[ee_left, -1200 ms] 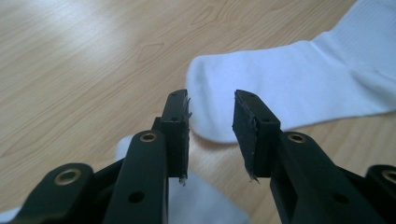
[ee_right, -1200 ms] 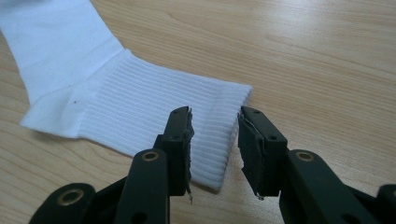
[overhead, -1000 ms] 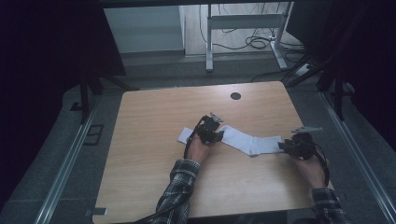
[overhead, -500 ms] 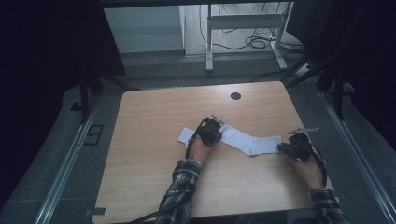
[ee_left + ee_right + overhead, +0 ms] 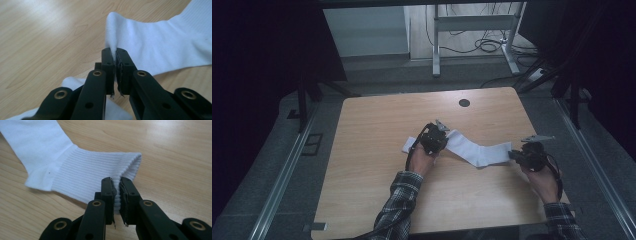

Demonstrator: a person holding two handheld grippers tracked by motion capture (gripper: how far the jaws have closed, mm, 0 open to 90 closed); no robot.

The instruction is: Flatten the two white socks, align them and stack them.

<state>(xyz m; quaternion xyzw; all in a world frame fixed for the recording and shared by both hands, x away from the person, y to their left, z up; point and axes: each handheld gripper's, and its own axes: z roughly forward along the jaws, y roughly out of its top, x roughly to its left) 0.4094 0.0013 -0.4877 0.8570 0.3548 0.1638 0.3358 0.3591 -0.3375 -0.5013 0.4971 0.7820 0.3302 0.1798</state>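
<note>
I am holding a white sock point(image 5: 477, 150) between my two grippers, over the middle-right part of the wooden worktop point(image 5: 377, 125). My left gripper point(image 5: 115, 61) is clamping a raised fold of the sock's plain, smooth-knit part, its jaws closed on the fabric with only the thin cloth between them. From that pinch the fabric is rising in a soft ridge and spreading away in a broad, flat band across the wood. Another bit of white cloth point(image 5: 72, 83) is lying under and behind this gripper, showing as a small white patch at its left in the high view; I cannot tell whether it belongs to the same sock.

My right gripper point(image 5: 117, 186) is gripping the ribbed cuff point(image 5: 100, 173) at its open edge, jaws pressed together on the doubled rim. The ribbing is running in fine parallel lines toward the jaws, and a seam is marking where it meets the smoother part. A tiny dark speck is sitting near that seam.

In the high view, the sock is stretching in a shallow sag from the left gripper point(image 5: 435, 140) to the right gripper point(image 5: 518, 155), lying on the worktop along its length. My sleeves are plaid.
</note>
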